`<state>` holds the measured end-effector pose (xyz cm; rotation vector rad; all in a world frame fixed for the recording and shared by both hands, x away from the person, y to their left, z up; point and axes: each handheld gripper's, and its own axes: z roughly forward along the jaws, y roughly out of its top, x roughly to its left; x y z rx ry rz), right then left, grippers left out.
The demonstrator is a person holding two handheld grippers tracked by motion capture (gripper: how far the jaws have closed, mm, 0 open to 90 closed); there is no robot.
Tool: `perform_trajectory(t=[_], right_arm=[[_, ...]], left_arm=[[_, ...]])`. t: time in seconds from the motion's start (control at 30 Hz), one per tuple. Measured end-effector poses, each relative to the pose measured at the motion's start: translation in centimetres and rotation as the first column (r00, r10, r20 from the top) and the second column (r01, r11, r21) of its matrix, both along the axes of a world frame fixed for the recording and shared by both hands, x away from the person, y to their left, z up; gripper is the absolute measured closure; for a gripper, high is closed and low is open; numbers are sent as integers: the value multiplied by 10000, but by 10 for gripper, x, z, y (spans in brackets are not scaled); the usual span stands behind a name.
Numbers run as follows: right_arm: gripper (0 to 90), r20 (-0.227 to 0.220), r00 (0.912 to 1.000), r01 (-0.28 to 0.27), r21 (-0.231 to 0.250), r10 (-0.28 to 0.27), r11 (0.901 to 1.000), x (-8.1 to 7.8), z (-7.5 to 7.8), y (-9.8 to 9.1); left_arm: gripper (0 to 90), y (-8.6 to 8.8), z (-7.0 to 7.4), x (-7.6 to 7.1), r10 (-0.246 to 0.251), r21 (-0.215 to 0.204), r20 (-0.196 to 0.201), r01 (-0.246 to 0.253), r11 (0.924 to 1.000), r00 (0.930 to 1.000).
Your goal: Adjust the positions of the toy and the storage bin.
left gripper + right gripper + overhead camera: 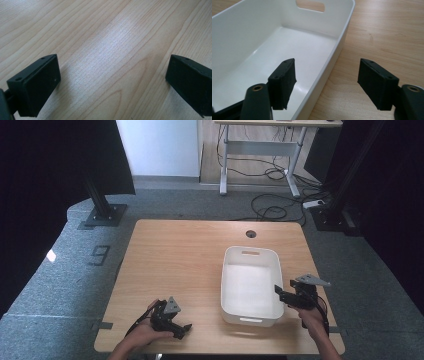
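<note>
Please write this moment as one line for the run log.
left tool: open, empty, low over table | right tool: open, straddling right wall of white bin | bin: empty

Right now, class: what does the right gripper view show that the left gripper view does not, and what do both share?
Right gripper view: a white bin, nothing inside, with a handle slot; the open right gripper straddles its side wall.

Left gripper view: the open left gripper over bare wood.

Both: the wooden table, black jaws apart, nothing held.

A white bin (251, 287) blocks the bench's (180, 265) right half near its front edge; the left half lies open.
</note>
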<state>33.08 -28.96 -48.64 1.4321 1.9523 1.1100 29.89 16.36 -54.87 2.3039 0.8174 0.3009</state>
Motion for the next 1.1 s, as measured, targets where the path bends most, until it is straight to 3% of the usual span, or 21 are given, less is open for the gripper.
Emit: perform_trajectory(t=[0.77,1.1], right_arm=[[506,-789,9966,-214,128,223,9997,3,-11,3],[602,-1231,9917,-335,415,384,9986,5,-13,8]], left_arm=[[0,0,0,0,-1,1,-2,1,10000,10000],[0,0,0,0,2,-2,0,-2,10000,10000]])
